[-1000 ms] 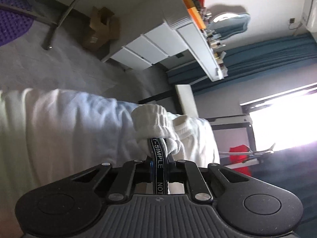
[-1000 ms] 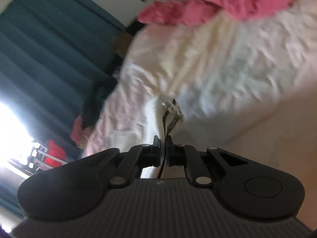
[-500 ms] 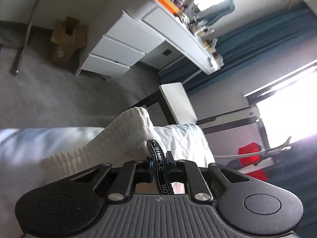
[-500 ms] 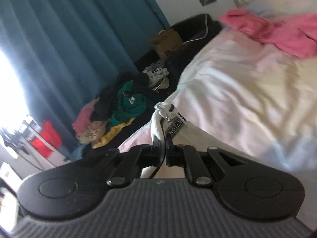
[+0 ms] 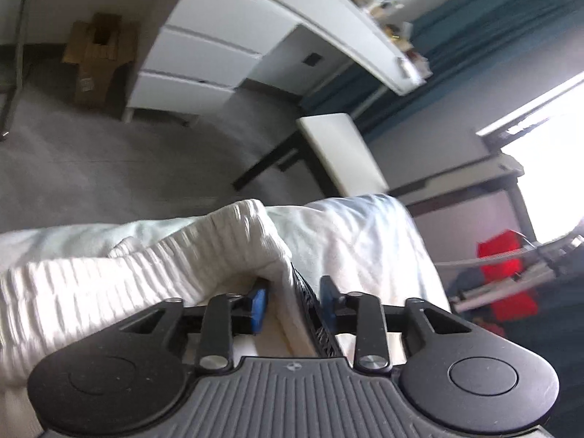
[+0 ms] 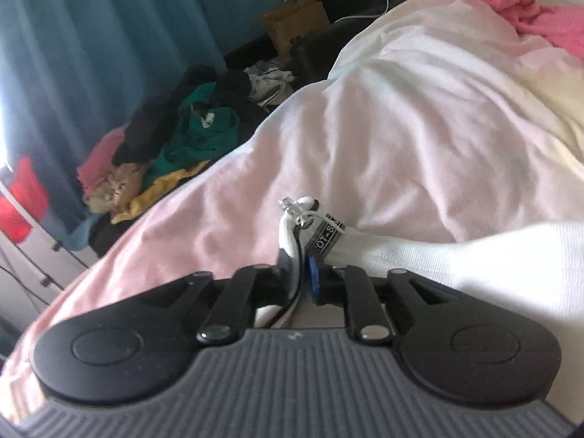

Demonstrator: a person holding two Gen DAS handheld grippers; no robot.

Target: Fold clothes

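garment (image 5: 153, 273): white ribbed, lying on bed (image 6: 419, 135), long axis running between your two hands | left gripper (image 5: 292, 301): opening, waistband edge sitting loose between pads | right gripper (image 6: 300, 273): opening, drawstring end between pads | both ends equally near, you're releasing them.

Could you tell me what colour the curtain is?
Teal blue curtain; clearest in the right wrist view.
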